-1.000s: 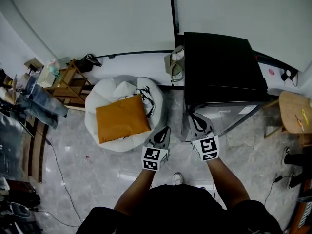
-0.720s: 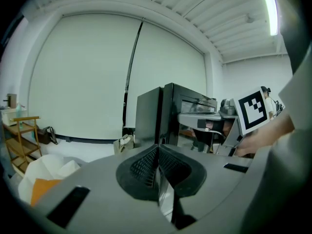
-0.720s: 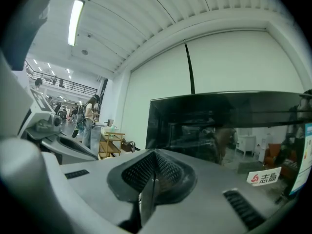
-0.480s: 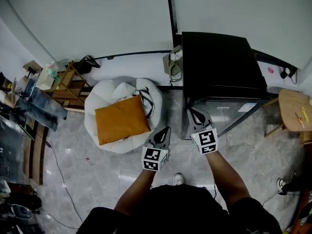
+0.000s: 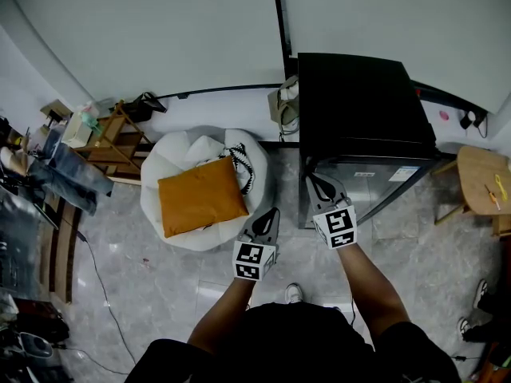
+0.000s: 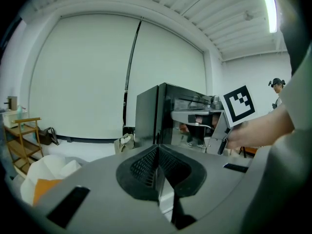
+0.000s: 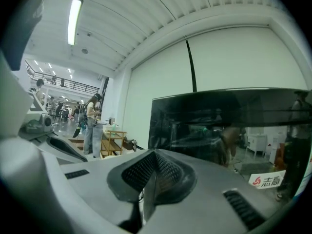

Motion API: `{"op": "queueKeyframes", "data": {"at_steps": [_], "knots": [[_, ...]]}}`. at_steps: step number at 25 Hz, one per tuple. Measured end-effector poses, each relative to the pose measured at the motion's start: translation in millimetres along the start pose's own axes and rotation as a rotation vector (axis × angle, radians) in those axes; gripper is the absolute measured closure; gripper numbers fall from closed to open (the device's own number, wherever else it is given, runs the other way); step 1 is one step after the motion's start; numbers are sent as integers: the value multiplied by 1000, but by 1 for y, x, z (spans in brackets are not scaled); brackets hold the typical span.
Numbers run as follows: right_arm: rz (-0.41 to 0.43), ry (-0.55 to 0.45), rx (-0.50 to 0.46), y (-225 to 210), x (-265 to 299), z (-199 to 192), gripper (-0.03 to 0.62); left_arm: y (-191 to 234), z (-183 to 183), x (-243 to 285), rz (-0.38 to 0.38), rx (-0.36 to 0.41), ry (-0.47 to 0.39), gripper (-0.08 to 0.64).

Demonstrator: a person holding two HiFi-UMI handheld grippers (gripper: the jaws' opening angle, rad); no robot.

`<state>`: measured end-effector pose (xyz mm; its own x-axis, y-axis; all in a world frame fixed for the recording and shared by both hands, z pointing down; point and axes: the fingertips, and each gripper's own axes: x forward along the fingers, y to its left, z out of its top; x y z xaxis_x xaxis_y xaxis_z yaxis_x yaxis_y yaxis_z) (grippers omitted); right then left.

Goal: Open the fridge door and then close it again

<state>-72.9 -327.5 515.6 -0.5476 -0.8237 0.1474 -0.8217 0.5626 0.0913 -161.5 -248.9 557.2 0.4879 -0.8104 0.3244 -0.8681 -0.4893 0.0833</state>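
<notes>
The right tool [image 5: 322,188], jaws together on nothing, pointed close at the fridge door [image 5: 371,188] near its left edge; the left tool [image 5: 264,223], likewise closed and empty, hung just left of it.

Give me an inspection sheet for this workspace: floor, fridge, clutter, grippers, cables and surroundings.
Surface: grey marbled tile floor; no table seen.
Job's things: black glossy fridge against the wall; its door looks shut, not certain.
Clutter: white beanbag carrying an orange cushion; wooden shelf rack; beige bag beside the fridge; round wooden stool.
Grippers: left gripper jaws together, empty, over the floor; right gripper jaws together, empty, at the door's left edge, contact unclear.
Cables: black floor cable at left; black wall cable behind the beanbag.
Surroundings: pale wall; a person standing in the background.
</notes>
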Motion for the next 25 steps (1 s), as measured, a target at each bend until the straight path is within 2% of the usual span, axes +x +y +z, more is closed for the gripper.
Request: {"op": "queueKeyframes", "data": {"at_steps": [14,25], "knots": [[12,-37,-16,0,-75,12,574,-45,17,-14,-10,39,-49,538],[-23,-86,-12,-3,-174,27,574,-107,41,-45,-2,47,-121,538]]}}
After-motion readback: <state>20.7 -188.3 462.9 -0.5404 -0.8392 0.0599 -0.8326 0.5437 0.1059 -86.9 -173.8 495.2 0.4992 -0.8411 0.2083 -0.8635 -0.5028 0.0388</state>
